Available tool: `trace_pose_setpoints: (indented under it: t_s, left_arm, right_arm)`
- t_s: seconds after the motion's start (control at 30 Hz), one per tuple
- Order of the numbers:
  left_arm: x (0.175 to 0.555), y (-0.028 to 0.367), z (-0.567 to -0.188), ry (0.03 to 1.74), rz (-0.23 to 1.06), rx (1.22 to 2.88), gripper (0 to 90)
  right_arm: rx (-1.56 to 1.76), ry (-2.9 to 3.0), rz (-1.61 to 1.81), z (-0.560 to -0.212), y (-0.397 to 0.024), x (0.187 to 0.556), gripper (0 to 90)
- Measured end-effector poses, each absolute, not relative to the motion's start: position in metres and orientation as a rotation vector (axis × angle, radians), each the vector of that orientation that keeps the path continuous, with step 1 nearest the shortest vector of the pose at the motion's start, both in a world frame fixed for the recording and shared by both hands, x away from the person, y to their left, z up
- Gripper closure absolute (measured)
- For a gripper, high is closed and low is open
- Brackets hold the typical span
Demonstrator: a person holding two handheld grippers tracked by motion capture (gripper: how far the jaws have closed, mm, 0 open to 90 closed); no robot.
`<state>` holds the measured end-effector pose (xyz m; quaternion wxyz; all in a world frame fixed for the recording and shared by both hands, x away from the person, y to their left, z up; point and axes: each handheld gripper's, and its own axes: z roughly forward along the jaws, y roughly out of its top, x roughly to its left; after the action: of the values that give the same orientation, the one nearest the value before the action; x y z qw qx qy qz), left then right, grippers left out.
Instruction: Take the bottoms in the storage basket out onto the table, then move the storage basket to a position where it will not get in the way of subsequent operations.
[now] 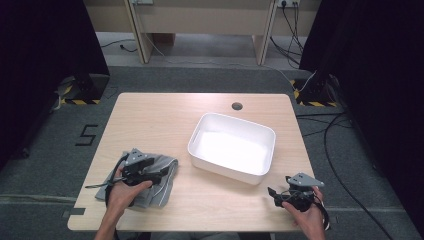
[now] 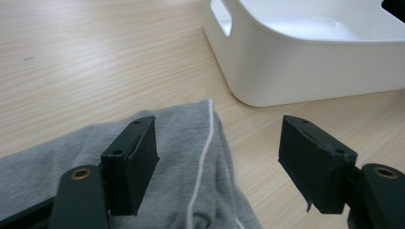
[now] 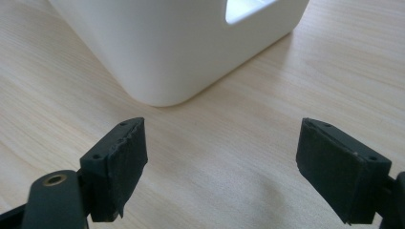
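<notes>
A crumpled grey cloth with a white seam lies on the wooden table at the front left. My left gripper hovers over it, pointing toward the white bin. In the left gripper view the jaws stand wide apart, the cloth lies under the left jaw, and neither pad presses it. My right gripper is low at the front right, open. In the right gripper view there is bare wood between its jaws and the bin's corner just ahead.
The bin is empty and has cut-out handles in its end walls. A round cable hole sits near the table's far edge. Cables trail on the floor to the right. Dark curtains hang on both sides.
</notes>
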<state>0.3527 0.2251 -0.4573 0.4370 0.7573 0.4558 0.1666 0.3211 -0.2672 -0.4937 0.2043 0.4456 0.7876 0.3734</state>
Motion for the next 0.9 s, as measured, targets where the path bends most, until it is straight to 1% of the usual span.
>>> trace_pose_setpoints:
  t_s: [0.23, 0.5, 0.9]
  left_arm:
    - [0.355, 0.207, -0.459, 1.099, 0.411, 1.912, 27.2]
    - [0.360, 0.188, -0.460, 1.060, 0.399, 1.945, 27.3]
    - [0.372, 0.166, -0.467, 1.015, 0.372, 1.974, 27.4]
  right_arm:
    - [1.175, 2.226, 1.071, -0.485, -0.255, 0.314, 18.5]
    - [1.133, 2.260, 1.093, -0.485, -0.244, 0.312, 19.1]
    - [1.112, 2.274, 1.125, -0.486, -0.229, 0.319, 20.5]
